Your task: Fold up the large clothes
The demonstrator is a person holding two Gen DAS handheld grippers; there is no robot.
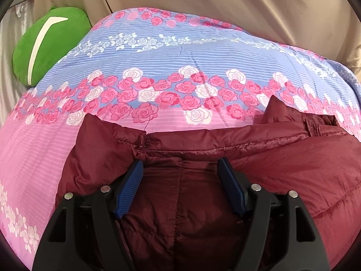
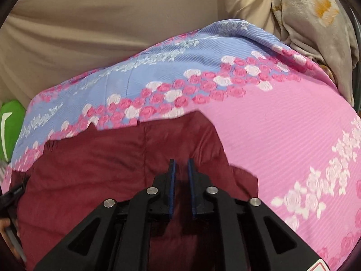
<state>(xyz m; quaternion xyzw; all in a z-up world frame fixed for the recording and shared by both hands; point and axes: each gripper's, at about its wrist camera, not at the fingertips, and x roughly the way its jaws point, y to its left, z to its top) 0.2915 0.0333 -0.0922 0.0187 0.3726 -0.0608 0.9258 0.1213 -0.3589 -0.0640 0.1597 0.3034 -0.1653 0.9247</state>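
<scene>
Item: dark red puffer jacket (image 1: 259, 158), quilted, shiny, wrinkled, lying on a bed over a rose-print quilt (image 1: 158, 67) of pink and blue bands. I cannot make out its full shape: both views cut off its near part behind the gripper frames, and the right view is blurred along the jacket's edges.

Left gripper (image 1: 180, 164): jaws wide apart, jacket fabric lying between and beneath the blue pads, which do not press it.

Right gripper (image 2: 181, 164): jaws nearly together, a narrow gap between them, poised over the jacket; I see nothing pinched.

Also present: green cushion (image 1: 49, 45), beige sheet (image 1: 248, 11).
</scene>
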